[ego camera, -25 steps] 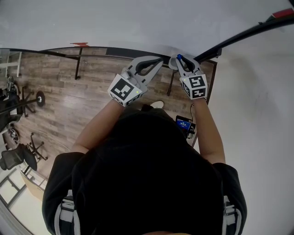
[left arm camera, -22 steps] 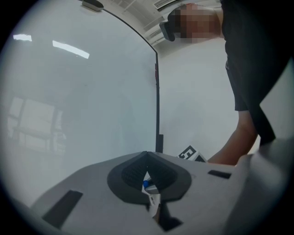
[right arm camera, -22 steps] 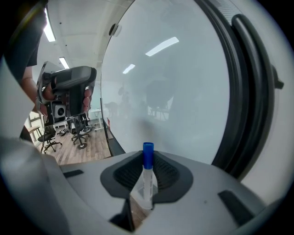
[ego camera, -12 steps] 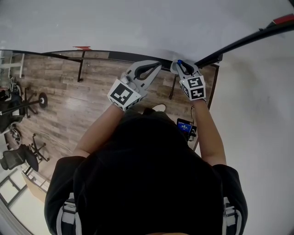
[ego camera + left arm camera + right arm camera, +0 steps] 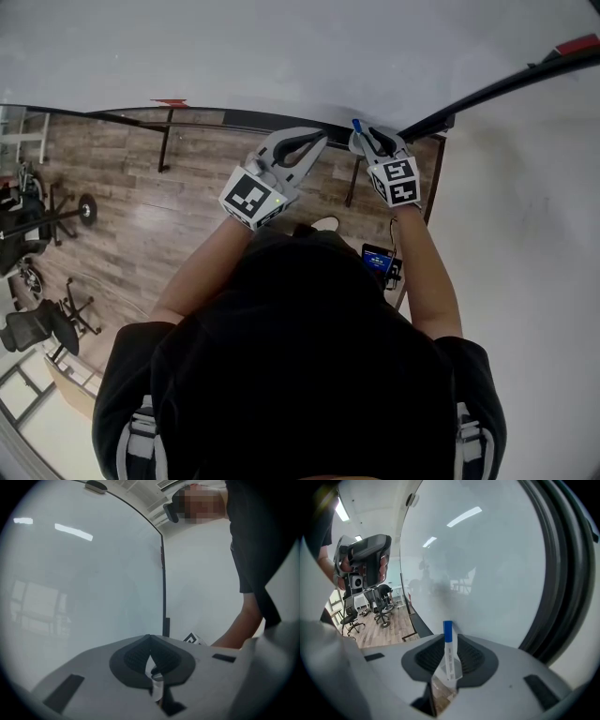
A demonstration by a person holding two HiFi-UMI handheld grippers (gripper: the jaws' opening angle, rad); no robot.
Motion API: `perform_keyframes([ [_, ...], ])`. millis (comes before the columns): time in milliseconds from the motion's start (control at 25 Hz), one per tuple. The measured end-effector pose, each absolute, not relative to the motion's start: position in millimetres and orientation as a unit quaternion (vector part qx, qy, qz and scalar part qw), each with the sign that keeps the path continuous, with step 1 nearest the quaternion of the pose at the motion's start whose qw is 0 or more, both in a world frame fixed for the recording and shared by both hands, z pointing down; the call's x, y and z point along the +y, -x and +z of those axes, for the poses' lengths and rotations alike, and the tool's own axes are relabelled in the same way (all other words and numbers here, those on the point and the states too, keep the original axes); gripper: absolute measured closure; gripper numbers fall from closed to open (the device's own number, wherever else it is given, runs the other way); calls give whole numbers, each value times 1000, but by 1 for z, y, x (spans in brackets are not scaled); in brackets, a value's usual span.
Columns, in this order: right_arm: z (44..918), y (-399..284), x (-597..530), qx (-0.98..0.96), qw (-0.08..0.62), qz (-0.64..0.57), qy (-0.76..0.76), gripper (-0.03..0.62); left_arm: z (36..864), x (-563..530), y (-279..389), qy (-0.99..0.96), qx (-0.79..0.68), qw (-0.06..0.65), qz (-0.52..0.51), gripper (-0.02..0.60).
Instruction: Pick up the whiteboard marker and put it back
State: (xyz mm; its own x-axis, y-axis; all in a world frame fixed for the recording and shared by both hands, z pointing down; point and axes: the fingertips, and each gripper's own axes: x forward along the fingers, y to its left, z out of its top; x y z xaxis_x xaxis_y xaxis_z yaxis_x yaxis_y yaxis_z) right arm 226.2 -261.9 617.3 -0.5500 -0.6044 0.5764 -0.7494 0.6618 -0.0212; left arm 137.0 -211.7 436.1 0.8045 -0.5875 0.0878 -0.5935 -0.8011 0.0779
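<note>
The whiteboard marker (image 5: 359,130), white with a blue cap, stands between the jaws of my right gripper (image 5: 367,138), close against the whiteboard (image 5: 281,56) above its dark tray ledge (image 5: 244,115). In the right gripper view the marker (image 5: 449,654) leans on the right pad, with a gap showing on its left. The right gripper (image 5: 449,641) has its jaws opening, and the pads do not clamp the marker. My left gripper (image 5: 322,139) hovers beside it, shut and empty, its tips (image 5: 150,637) meeting near the board.
A red object (image 5: 169,102) lies on the tray ledge further left. Wood floor (image 5: 141,216) lies below, with office chairs (image 5: 42,319) at the left. A small device with a blue screen (image 5: 375,255) sits by the board's stand.
The right gripper has sunk slightly toward the tray ledge. The marker's blue cap has tipped to the left between the jaws. The left gripper has barely moved.
</note>
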Motion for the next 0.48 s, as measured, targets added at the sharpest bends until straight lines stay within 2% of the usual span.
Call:
perform_keyframes([
  [480,496,-191,-237,-902,154,87,-394,528,416,-210,-116,-951,-306,36,31,578],
])
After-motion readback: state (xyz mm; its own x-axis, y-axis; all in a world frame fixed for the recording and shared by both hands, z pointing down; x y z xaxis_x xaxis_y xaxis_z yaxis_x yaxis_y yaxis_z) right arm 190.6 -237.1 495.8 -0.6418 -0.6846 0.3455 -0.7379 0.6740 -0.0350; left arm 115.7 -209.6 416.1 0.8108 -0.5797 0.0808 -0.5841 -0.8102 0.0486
